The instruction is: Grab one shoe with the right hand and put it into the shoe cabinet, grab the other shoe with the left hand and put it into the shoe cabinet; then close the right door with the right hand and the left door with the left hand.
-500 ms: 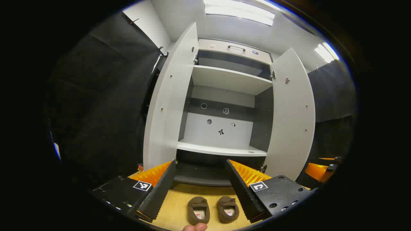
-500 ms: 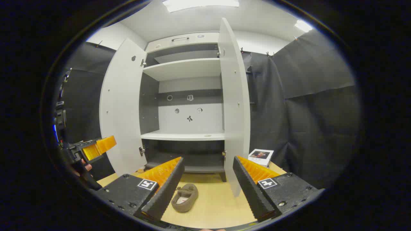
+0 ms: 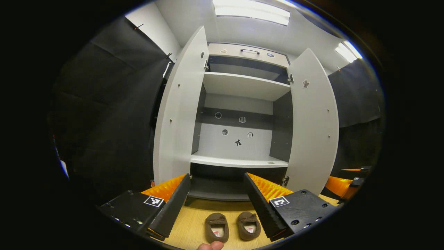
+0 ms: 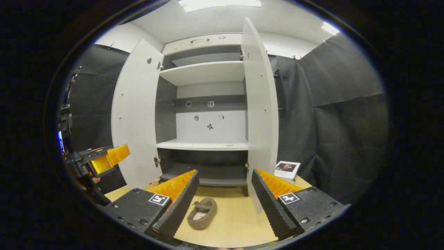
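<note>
A tall white shoe cabinet (image 3: pixel 239 86) stands at the back of a pale wooden floor (image 4: pixel 236 222), with both doors swung wide open. The left door (image 3: pixel 180 111) and right door (image 3: pixel 312 121) frame bare white shelves. Two small brown shoes sit side by side on the floor just in front of the cabinet's base: the left shoe (image 3: pixel 216 227) and the right shoe (image 3: pixel 249 225), openings facing the camera. The left gripper (image 3: pixel 216 203) hangs above them, its fingers spread wide and holding nothing. The right gripper (image 4: pixel 224 198) is also wide open and empty, with one shoe (image 4: pixel 202 217) seen between its fingers, probably the right one. A small white box (image 4: pixel 287 169) rests near the right door's foot.
</note>
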